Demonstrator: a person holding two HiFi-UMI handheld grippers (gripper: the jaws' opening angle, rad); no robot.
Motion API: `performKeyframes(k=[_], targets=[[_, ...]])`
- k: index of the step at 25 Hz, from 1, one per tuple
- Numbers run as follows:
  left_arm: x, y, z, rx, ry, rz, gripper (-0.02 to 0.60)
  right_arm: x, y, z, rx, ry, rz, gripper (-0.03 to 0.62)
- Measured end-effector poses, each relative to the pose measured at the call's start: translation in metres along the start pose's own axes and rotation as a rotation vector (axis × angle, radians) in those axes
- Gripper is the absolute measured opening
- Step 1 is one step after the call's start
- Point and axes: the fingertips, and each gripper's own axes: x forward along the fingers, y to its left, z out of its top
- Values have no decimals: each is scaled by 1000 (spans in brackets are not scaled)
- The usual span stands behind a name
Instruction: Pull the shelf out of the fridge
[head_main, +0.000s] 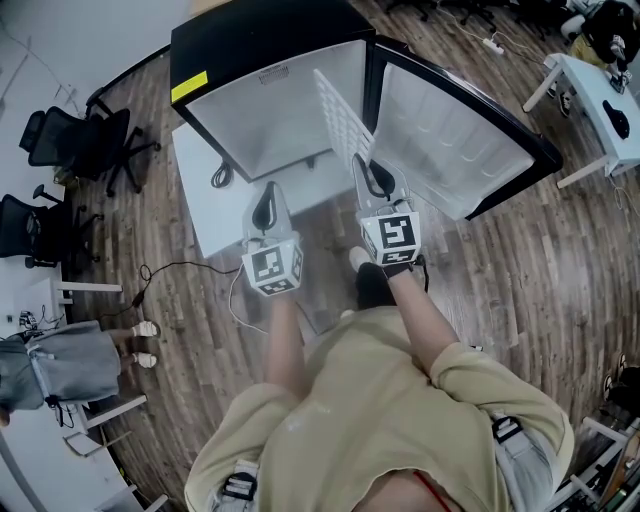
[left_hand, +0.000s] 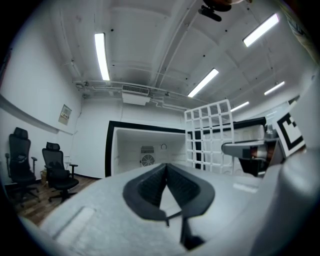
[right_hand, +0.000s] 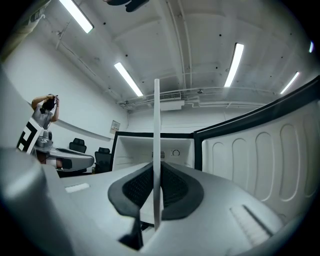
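Observation:
The black fridge (head_main: 260, 35) stands open in front of me, its white inside (left_hand: 145, 150) bare. Its door (head_main: 450, 130) is swung out to the right. The white wire shelf (head_main: 340, 115) is outside the cabinet, held upright on edge. My right gripper (head_main: 372, 178) is shut on the shelf's near edge. In the right gripper view the shelf (right_hand: 157, 130) shows as a thin white strip pinched between the pads of the right gripper (right_hand: 157, 185). My left gripper (head_main: 265, 205) hovers to the shelf's left, shut and empty. In the left gripper view the shelf (left_hand: 210, 135) rises at the right of the left gripper (left_hand: 166, 172).
The fridge sits on a white base (head_main: 205, 200) on the wooden floor. Black office chairs (head_main: 80, 140) stand at the left, and a person (head_main: 60, 365) is at the lower left. A cable (head_main: 170, 270) lies on the floor. A white table (head_main: 600, 100) stands at the upper right.

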Motion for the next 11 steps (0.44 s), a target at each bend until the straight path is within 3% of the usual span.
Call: performKeyframes(k=[11], targets=[[4,-10,-32,-82,52,-58,2,3,7,-13,2,28,-9,28]])
